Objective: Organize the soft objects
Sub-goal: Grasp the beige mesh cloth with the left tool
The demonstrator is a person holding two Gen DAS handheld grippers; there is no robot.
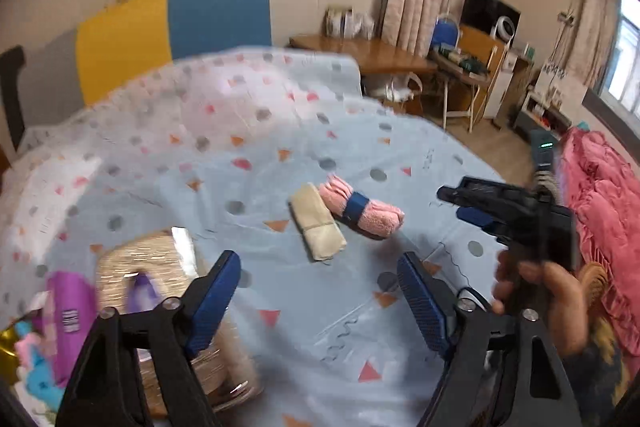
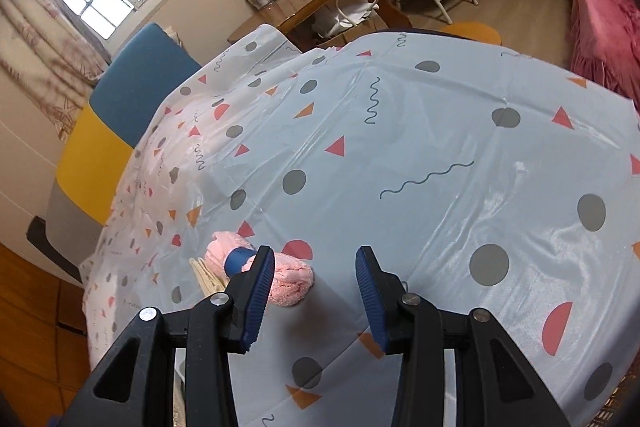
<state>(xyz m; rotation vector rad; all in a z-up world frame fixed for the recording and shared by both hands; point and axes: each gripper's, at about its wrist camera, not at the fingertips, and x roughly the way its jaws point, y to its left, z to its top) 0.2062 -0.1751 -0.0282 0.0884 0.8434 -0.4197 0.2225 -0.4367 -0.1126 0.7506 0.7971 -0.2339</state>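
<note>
Left claw [image 1: 320, 291]: spread wide, nothing between the blue pads, hovering above the worktop and aimed toward the two rolls.
Right claw [image 2: 316, 291]: also spread, empty; seen from the left wrist view as a black body gripped by the right hand [image 1: 548, 291], to the right of the rolls and apart from them.
Pink roll: fluffy pink rolled towel with a dark blue band [image 1: 362, 206] lying on its side near mid-worktop; in the right wrist view partly hidden behind the left-hand pad [image 2: 262, 283].
Beige roll: flat cream-beige folded cloth tied with thin string [image 1: 318, 222], touching or just beside the pink roll on its left; contact not certain.
Basket: woven straw-coloured basket [image 1: 120, 263] at near left, blurred; purple bottle-like item [image 1: 70, 311] beside it, details unclear.
Likely step: approach to a roll, probably for transfer to the basket; judgement only.
Grasp advice: close across the short axis near the band or string, so the roll stays wound; press down slightly first, since soft pile compresses and can slip.
Risk: snagging the thin cover together with the towel; nudging the neighbouring roll.
Surface: glossy light-blue plastic cover with triangles, dots and squiggles [image 2: 440, 131], creased, likely slippery.
Room: barred window, curtains, wooden desk, folding chair, pink bedding at right.
</note>
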